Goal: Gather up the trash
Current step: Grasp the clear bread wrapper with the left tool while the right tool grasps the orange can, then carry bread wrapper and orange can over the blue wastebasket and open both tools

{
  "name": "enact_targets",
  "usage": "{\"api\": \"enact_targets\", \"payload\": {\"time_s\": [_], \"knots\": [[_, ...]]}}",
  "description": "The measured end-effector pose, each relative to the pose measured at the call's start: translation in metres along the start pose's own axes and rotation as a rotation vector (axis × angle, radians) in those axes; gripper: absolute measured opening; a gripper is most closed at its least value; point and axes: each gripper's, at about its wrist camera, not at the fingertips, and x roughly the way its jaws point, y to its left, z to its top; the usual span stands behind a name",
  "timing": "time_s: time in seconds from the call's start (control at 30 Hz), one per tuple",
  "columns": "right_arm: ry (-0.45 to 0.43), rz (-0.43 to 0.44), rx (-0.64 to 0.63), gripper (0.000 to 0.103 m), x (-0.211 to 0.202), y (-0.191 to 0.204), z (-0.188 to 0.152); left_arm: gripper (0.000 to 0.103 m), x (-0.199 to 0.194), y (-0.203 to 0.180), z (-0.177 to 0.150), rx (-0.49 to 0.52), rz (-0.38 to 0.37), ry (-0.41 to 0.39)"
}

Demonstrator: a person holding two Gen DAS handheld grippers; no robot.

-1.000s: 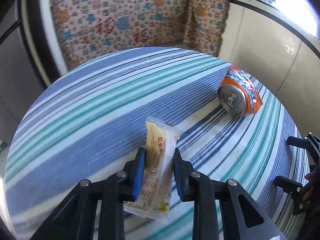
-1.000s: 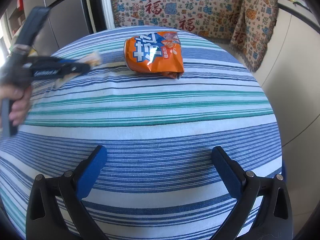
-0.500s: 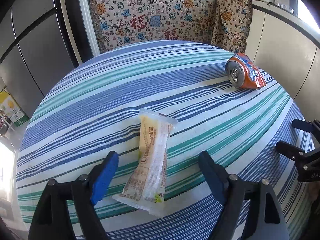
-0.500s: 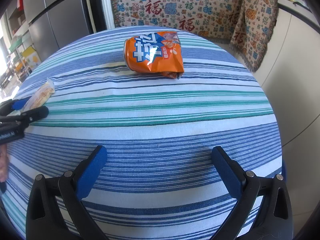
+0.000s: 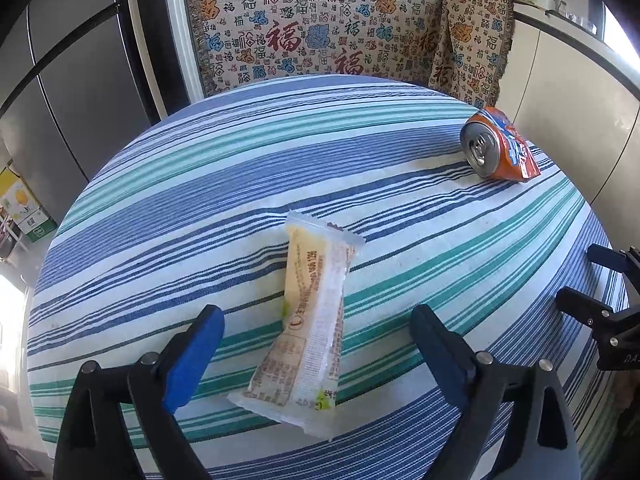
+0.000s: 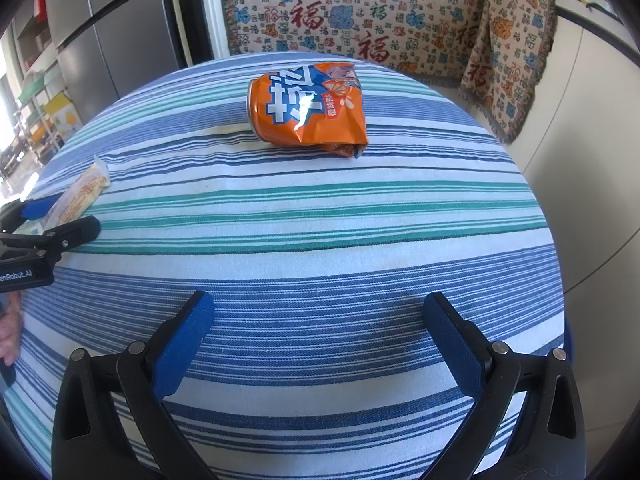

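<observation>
A pale yellow snack wrapper [image 5: 314, 322] lies flat on the striped round table [image 5: 240, 184]. My left gripper [image 5: 318, 320] is open, its blue pads on either side of the wrapper's near half, not touching it. The wrapper also shows at the left in the right wrist view [image 6: 82, 194]. A crushed orange soda can [image 5: 498, 148] lies on its side at the far right; in the right wrist view the can [image 6: 308, 110] lies ahead in the middle. My right gripper [image 6: 318, 312] is open and empty over the table's near part.
A patterned blanket-covered bench [image 5: 328, 36] curves behind the table. A grey fridge [image 5: 68, 64] stands to the left. A white cabinet wall [image 5: 572, 88] runs at the right. The right gripper's fingers [image 5: 600, 304] show at the right edge of the left wrist view.
My left gripper was shut on the wrapper a second ago. It has opened and let it go onto the table, and has drawn back a little. The right gripper has not moved.
</observation>
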Motion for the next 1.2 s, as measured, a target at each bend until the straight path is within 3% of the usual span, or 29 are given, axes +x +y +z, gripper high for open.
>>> {"api": "enact_targets", "payload": {"time_s": [0.23,0.43,0.7,0.73,0.8,0.83,0.9,1.2], "knots": [[0.040,0.053,0.010,0.102,0.019,-0.012,0.036,0.096,-0.001,0.001,0.000,0.012,-0.024,0.006],[-0.018,0.073,0.022,0.103,0.009,-0.011,0.084,0.096,-0.006,0.013,0.004,-0.029,-0.103,0.008],[0.096,0.038,-0.036,0.103,0.050,0.009,0.123,0.093,-0.005,0.012,0.014,0.018,-0.082,0.025],[0.111,0.025,-0.031,0.103,0.053,0.010,0.125,0.089,-0.006,0.012,0.013,0.026,-0.081,0.026],[0.126,0.017,-0.010,0.102,0.057,0.007,0.128,0.065,-0.004,0.012,0.012,0.038,-0.079,0.041],[0.132,0.026,0.016,0.100,0.058,0.003,0.129,0.060,-0.005,0.012,0.012,0.040,-0.079,0.041],[0.144,0.057,0.048,0.085,0.056,-0.005,0.127,0.029,-0.006,0.012,0.013,0.045,-0.076,0.033],[0.103,0.109,0.034,0.084,0.015,-0.017,0.117,0.026,-0.030,-0.001,0.015,0.022,-0.140,-0.014]]}}
